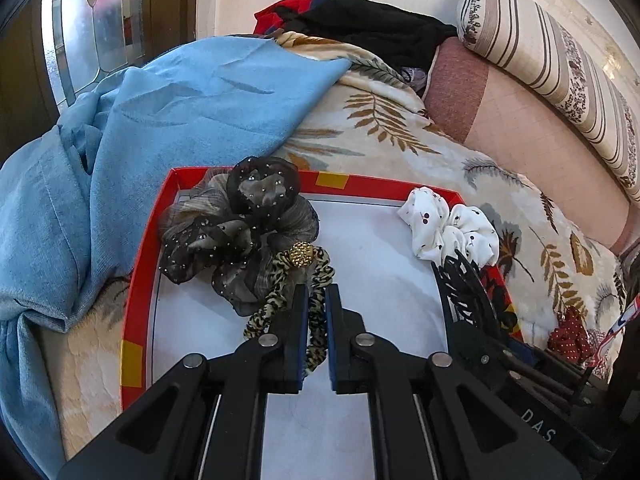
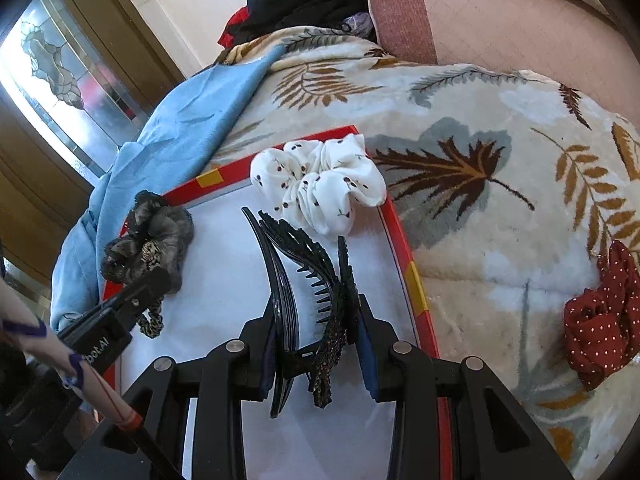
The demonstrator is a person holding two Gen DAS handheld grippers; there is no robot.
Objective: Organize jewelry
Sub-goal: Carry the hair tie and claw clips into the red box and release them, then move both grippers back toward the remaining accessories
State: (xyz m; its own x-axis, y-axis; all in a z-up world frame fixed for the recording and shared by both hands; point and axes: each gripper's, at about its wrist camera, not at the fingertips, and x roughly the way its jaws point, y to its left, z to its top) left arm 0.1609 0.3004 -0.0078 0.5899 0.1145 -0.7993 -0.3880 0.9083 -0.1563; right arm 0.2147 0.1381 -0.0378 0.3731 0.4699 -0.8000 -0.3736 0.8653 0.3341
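The left gripper (image 1: 316, 320) had its jaws clenched almost together on a loop of the leopard-print hair tie (image 1: 316, 308), which trailed over the white floor of the red-rimmed tray (image 1: 138, 280). That tie looked light, soft and stretchy, with a gold studded bead (image 1: 301, 254) as its one hard part; a pinch on the fabric band seemed the safer hold, since the bead would likely slip between flat pads. Its far end lay against the sheer black-and-grey scrunchie (image 1: 240, 232), so it might drag that along.

The right gripper (image 2: 318, 344) stood partly closed on the black claw clip (image 2: 308, 280), grasping it across its hinged end above the tray. The clip appeared stiff, glossy plastic with thin teeth: light, probably slippery, and liable to snap or spring open if squeezed on the tines, so the spine was the sensible place to hold.

A white cherry-print scrunchie (image 2: 320, 180) sat over the tray's far corner, and a red dotted scrunchie (image 2: 600, 316) lay well apart on the bed.

The tray rested on a plush leaf-patterned blanket (image 2: 460, 120), a yielding, uneven base that could let it tilt. A blue cloth (image 1: 180, 100) was heaped beside it, dark clothes and a striped bolster (image 1: 560, 60) lay beyond, and a glazed door (image 2: 60, 60) let in daylight.
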